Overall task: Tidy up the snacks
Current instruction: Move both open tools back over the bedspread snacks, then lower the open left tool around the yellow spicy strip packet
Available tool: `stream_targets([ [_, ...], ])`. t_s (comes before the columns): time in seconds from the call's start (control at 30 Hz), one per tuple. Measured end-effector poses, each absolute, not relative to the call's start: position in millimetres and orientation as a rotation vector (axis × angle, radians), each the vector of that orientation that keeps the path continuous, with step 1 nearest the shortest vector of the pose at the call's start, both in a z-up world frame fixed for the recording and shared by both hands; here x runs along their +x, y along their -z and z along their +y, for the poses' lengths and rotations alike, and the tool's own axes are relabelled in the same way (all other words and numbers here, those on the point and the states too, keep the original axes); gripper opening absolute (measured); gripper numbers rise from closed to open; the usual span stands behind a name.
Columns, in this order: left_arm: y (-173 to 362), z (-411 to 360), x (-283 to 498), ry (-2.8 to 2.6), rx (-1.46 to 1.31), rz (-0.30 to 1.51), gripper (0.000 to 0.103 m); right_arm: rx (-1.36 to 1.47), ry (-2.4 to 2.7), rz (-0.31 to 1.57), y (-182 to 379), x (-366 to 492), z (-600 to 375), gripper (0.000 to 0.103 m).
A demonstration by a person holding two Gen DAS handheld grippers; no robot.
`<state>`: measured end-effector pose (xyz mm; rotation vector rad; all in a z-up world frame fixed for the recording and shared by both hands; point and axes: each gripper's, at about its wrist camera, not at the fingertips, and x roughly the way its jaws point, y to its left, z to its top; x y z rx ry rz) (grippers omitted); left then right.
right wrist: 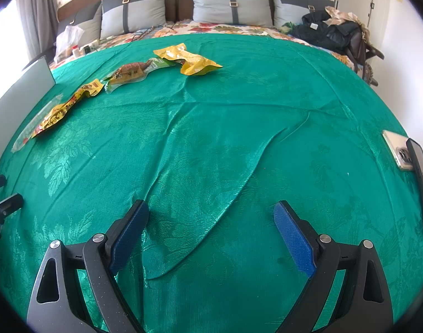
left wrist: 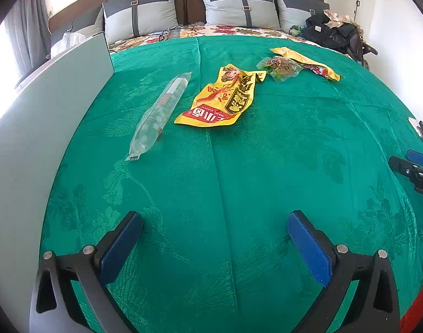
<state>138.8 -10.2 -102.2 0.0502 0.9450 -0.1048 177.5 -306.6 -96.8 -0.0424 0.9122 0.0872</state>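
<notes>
Several snack packs lie on a green cloth (left wrist: 239,183) spread over a bed. A long clear sausage pack (left wrist: 158,113) lies left of centre, with a big yellow and red packet (left wrist: 222,97) beside it. Farther back sit a small clear brown-snack pack (left wrist: 279,68) and another yellow packet (left wrist: 308,63). From the right wrist these appear as the yellow packet (right wrist: 187,59), the brown-snack pack (right wrist: 131,73), the big yellow packet (right wrist: 70,104) and the sausage pack (right wrist: 31,127). My left gripper (left wrist: 214,222) and right gripper (right wrist: 211,211) both hover open over bare cloth, holding nothing.
A grey-white board (left wrist: 45,127) stands along the cloth's left edge. A phone (right wrist: 397,149) and a dark flat object (right wrist: 422,183) lie at the right edge. Pillows (left wrist: 239,5) and a dark pile of clothes (left wrist: 333,30) sit at the headboard. The cloth (right wrist: 211,144) has raised folds.
</notes>
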Motion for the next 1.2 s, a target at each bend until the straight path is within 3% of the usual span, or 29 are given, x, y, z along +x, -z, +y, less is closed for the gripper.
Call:
stream_targets([
  [0.5, 100.3, -13.5, 137.6, 0.155, 0.074, 1.015, 0.102, -0.043, -0.085, 0.912, 97.3, 177.5, -307.2, 0.094],
  [0.6, 76.4, -21.8, 148.0, 0.226, 0.111, 1.015, 0.097, -0.044, -0.085, 0.913, 97.8, 178.0, -306.6, 0.094],
  [0.73, 36.7, -45.4, 193.0, 0.289, 0.215, 0.952, 0.097, -0.044, -0.084, 0.913, 97.8, 178.3, -306.1, 0.094],
  [0.77, 35.8, -51.0, 210.5, 0.289, 0.228, 0.977, 0.094, -0.044, -0.084, 0.913, 97.9, 178.3, -306.3, 0.094],
  [0.87, 49.1, -57.6, 263.3, 0.253, 0.187, 1.096, 0.056, -0.043, -0.083, 0.913, 97.8, 178.2, -305.9, 0.094],
  [1.03, 82.0, -59.8, 297.3, 0.130, 0.161, 1.173, 0.053, -0.043, -0.083, 0.913, 97.9, 178.4, -305.8, 0.094],
  [1.07, 81.7, -60.1, 293.9, 0.129, 0.156, 1.159, 0.051, -0.043, -0.082, 0.913, 97.8, 178.8, -305.9, 0.094],
  [1.1, 80.8, -59.6, 288.6, 0.133, 0.148, 1.149, 0.042, -0.042, -0.083, 0.914, 97.8, 178.9, -305.6, 0.094],
  [1.2, 78.9, -58.0, 264.9, 0.168, 0.140, 1.146, 0.041, -0.043, -0.082, 0.913, 97.9, 179.0, -305.7, 0.094],
])
